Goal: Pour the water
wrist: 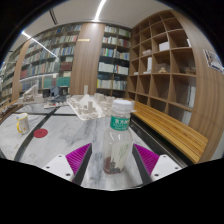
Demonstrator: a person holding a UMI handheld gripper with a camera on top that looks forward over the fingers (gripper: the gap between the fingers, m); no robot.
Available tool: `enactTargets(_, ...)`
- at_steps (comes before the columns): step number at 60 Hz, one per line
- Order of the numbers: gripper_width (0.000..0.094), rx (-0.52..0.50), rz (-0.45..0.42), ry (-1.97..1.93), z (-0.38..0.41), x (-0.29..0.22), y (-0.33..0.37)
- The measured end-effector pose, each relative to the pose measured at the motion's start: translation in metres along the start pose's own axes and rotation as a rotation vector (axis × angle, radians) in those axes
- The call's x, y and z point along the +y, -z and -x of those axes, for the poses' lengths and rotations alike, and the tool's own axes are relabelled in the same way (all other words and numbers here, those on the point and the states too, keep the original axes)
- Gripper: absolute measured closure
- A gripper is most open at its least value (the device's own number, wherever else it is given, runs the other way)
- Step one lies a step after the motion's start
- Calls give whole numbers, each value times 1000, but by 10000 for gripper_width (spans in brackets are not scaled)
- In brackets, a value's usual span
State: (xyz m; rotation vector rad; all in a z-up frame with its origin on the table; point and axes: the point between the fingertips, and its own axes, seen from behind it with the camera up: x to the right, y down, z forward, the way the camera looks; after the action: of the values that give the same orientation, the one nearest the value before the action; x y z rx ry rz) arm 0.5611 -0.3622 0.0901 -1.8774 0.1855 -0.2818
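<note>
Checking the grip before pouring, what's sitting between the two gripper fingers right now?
In the gripper view, a clear water bottle with a green label and white cap stands upright between the fingers of the gripper.

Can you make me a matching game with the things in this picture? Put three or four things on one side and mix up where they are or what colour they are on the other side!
Things:
1. bottle
2. red lid
3. wooden bench
4. bookshelves

Places or colours:
A. lying flat on the table, off to the left of the bottle
B. along the far wall, full of books
C. standing between the gripper jaws, with a green label and white cap
D. along the right side, under the cubby shelf

Pairs: 1-C, 2-A, 3-D, 4-B
</note>
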Motion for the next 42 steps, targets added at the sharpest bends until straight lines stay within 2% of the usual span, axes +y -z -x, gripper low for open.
enactTargets(4,163,-4,-31,13,-5,-10,-23)
enactTargets(8,197,13,-26,-3,-10,-9,-42)
enactTargets(13,301,26,-12,-45,-16,-7,-56)
enactTargets(27,436,42,-46,-64,-15,-10,-63)
enactTargets(33,481,58,-34,-73,-16,-9,-60)
enactTargets(42,480,128,-52,-17,-18,-29,-51)
